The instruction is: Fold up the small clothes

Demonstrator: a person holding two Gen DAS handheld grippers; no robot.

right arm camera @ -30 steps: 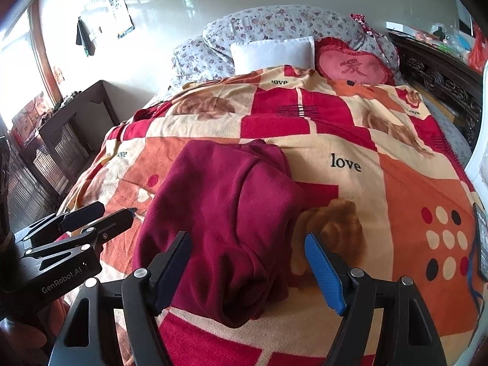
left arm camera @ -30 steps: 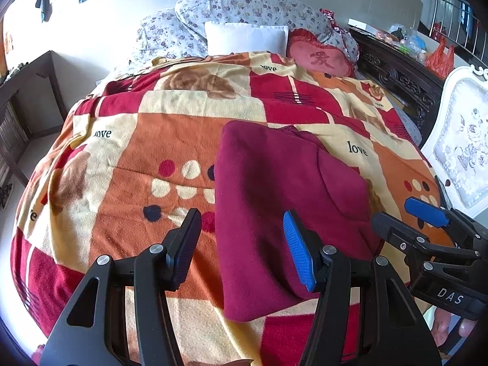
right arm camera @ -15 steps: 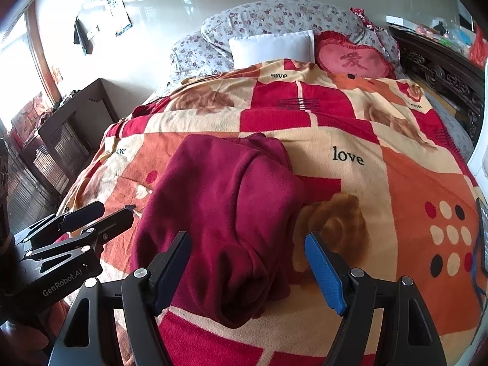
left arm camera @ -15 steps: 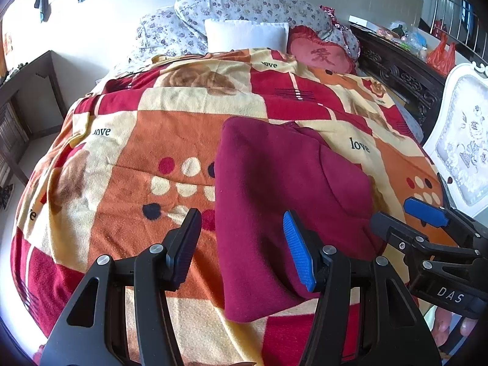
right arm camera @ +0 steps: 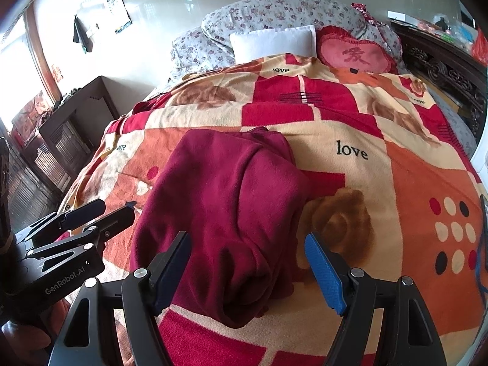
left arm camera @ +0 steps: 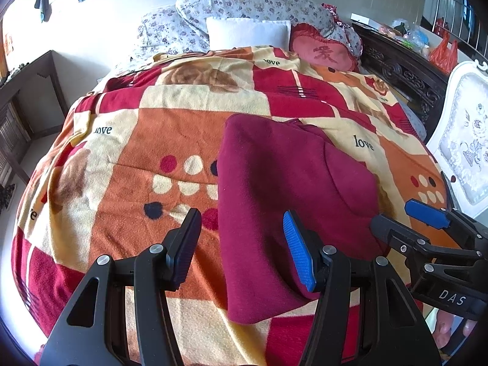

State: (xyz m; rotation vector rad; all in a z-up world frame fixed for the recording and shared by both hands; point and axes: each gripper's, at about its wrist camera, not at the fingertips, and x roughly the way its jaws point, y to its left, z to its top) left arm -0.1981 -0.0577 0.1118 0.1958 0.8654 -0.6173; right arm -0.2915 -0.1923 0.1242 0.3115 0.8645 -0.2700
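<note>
A dark red garment [left arm camera: 283, 195] [right arm camera: 222, 210] lies folded lengthwise on the patterned blanket [left arm camera: 128, 152] [right arm camera: 405, 164] of a bed. My left gripper [left arm camera: 242, 244] hovers open above the garment's near left edge, nothing between its fingers. Over the bunched near end of the garment my right gripper [right arm camera: 248, 268] stands open too, pads apart from the cloth. Each gripper shows in the other's view: the right one [left arm camera: 408, 216] at the right, the left one [right arm camera: 100, 207] at the left.
Floral pillows [left arm camera: 253, 3], a white pillow [right arm camera: 274, 42] and a red heart cushion [right arm camera: 357, 53] sit at the bed's head. A dark carved headboard [left arm camera: 405, 73] and a white chair [left arm camera: 463, 140] stand on the right. A dark wooden cabinet [right arm camera: 61, 140] stands on the left.
</note>
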